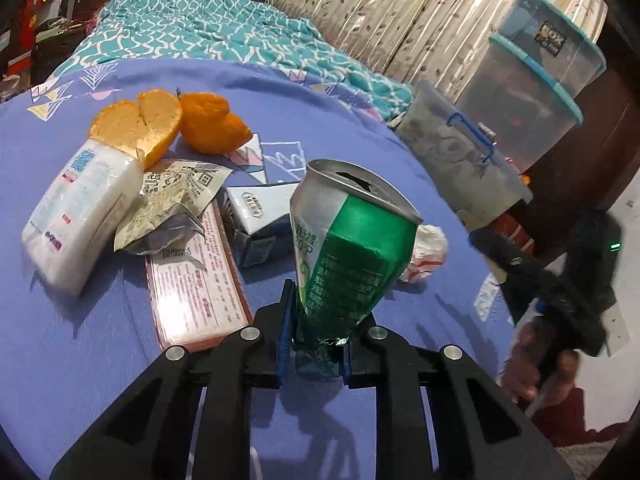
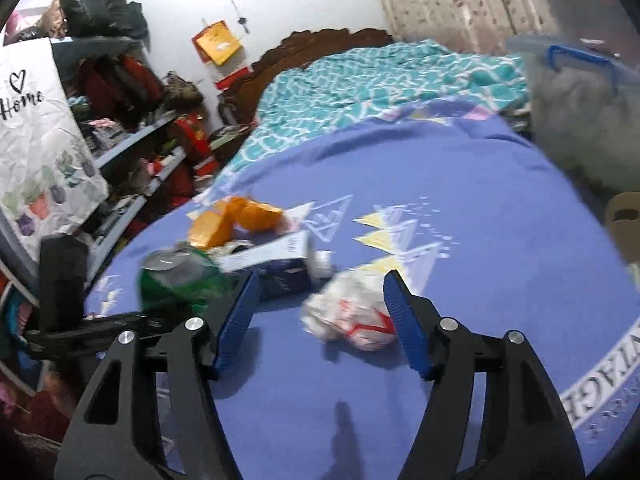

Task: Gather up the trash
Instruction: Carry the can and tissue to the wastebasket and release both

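Green and dented, the can [image 1: 340, 248] stands pinched at its hidden base by the left gripper [image 1: 316, 344] over the purple bedsheet [image 1: 100, 340], while the right gripper [image 2: 318, 312] hangs spread, its view blurred, around a crumpled white wrapper [image 2: 348, 314].

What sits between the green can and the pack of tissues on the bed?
In the left wrist view, a crumpled snack wrapper, a pink flat packet and a small carton lie between the green can and tissue pack.

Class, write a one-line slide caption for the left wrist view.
Left tongs pinch the base of a dented green can above a purple bedsheet strewn with orange peel and wrappers.
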Available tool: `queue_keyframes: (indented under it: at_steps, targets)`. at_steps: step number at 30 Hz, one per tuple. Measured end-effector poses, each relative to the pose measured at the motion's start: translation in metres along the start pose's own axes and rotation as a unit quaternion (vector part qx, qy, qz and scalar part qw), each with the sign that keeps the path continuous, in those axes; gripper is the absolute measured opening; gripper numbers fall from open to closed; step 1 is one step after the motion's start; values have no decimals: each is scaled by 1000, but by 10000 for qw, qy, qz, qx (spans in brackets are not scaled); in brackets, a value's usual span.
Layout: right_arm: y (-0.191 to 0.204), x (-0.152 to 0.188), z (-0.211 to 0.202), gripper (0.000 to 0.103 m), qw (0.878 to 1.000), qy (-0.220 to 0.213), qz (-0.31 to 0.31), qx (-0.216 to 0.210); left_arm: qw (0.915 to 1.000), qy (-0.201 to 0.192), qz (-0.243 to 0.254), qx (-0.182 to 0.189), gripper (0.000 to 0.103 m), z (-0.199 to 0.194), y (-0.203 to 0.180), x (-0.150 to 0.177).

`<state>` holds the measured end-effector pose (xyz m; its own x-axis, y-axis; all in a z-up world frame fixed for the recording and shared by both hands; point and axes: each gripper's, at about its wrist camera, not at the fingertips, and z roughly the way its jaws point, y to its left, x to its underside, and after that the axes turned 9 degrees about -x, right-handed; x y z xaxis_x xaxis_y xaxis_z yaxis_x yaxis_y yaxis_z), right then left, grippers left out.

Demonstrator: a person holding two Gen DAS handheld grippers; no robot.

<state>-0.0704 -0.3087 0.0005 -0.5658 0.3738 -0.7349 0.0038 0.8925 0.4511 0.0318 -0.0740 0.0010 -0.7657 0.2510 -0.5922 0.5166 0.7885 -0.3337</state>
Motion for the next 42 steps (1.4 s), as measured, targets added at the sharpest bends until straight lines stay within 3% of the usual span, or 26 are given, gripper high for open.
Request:
queue_keyframes:
  at_steps: [4, 10, 12, 13, 16, 24, 30, 34, 39, 42]
  targets:
    - [-17, 8, 15, 78, 9991, 370, 180, 115, 9999, -8, -22, 171, 17, -9, -5, 3]
    - [-20, 8, 46, 84, 9970, 735, -30, 247, 9997, 135, 98, 174, 16, -2, -19, 8]
    - [-18, 11, 56, 76, 9955, 899, -126, 254, 9995, 219, 125, 173, 16, 4, -24, 8]
    - [-20, 13, 62, 46, 9933, 1123, -160, 207, 9994, 247, 148, 170, 16, 6, -27, 8]
    - [-23, 16, 47, 33, 9955, 929, -91, 135, 9988, 361, 270, 182, 16, 16, -38, 8]
    - [-82, 14, -22, 32, 9960, 126, 509, 728, 9934, 678, 820, 420, 16, 57, -96, -10]
    - [-157, 10, -92, 32, 9826, -595, 1158, 1322, 9812, 932, 1519, 742, 16, 107, -180, -40]
    - [-215, 14, -135, 32, 9681, -944, 1675, 1609, 9677, 1125, 2049, 940, 16, 146, -257, -52]
    - [-275, 17, -170, 32, 9511, -1168, 2189, 1842, 9528, 1349, 2487, 1102, 16, 196, -342, -61]
    - [-294, 18, -176, 40, 9486, -1172, 2250, 1894, 9472, 1432, 2668, 1056, 16, 221, -379, -62]
